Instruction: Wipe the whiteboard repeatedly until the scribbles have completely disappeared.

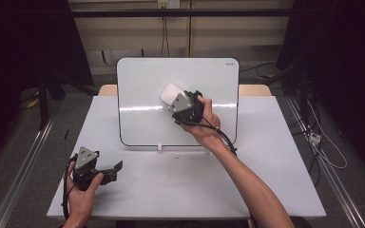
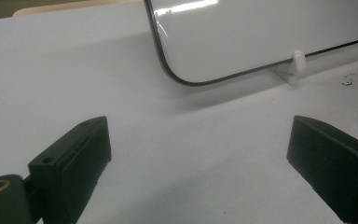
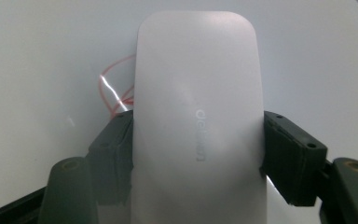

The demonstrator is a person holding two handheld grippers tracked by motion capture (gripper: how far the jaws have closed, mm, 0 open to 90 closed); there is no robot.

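Note:
A whiteboard (image 1: pixel 142 85) stands tilted on the white table (image 1: pixel 266 180). My right gripper (image 1: pixel 178 102) is shut on a white eraser (image 1: pixel 170 93) and presses it against the board near its middle. In the right gripper view the eraser (image 3: pixel 198 126) sits between both jaws, and thin red marker lines (image 3: pixel 114 91) show on the board just left of it. My left gripper (image 1: pixel 116 167) rests low at the table's front left, open and holding nothing. Its view shows the board's lower left corner (image 2: pixel 177 77) and a small white foot clip (image 2: pixel 297 59).
The board's stand foot (image 1: pixel 159 147) sits on the table in front of the board. A few dark specks (image 2: pixel 347 81) lie on the table near it. Cables (image 1: pixel 321 142) hang off the table's right side. Dark curtains flank both sides.

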